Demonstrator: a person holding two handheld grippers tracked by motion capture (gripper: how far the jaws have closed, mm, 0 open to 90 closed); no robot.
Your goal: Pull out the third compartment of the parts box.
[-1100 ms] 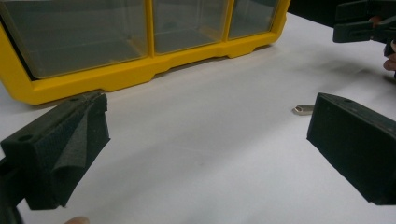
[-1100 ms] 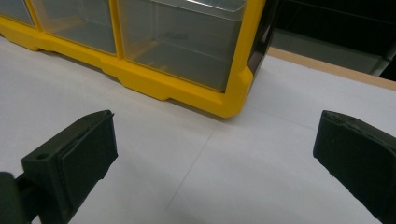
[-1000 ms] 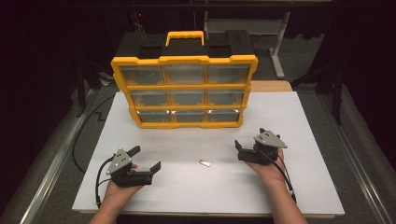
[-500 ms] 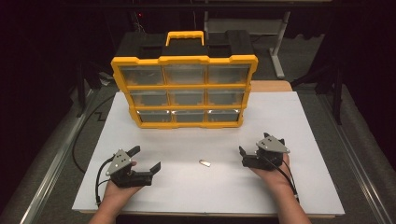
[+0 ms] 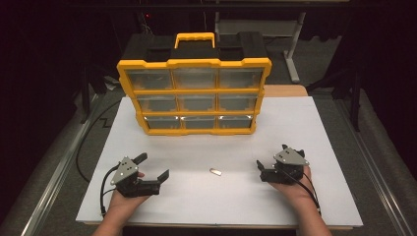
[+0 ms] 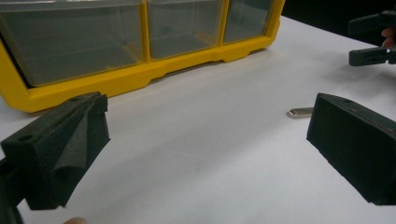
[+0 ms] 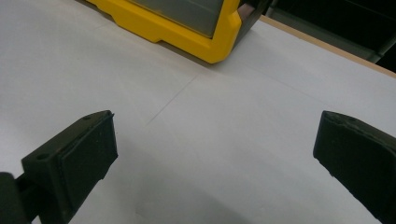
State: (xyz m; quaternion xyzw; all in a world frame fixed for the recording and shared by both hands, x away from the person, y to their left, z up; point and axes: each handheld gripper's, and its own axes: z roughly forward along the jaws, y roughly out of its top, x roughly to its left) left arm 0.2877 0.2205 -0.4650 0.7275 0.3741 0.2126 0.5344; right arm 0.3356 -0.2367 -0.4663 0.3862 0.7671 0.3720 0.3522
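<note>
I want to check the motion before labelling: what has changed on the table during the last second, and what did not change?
The right tool drew back a little toward the person and outward to the right, away from the small metal piece. Its jaws are open and hold nothing. The left tool, also open, the metal piece and the yellow organizer case stayed where they were.

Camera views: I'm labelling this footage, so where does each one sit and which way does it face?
High view: above the person's side, looking forward and down on the organizer case; forearms and both grippers show.
Left gripper view: rides the left gripper, facing the case and metal piece.
Right gripper view: rides the right gripper, facing the case's corner.
All three share the case.
</note>
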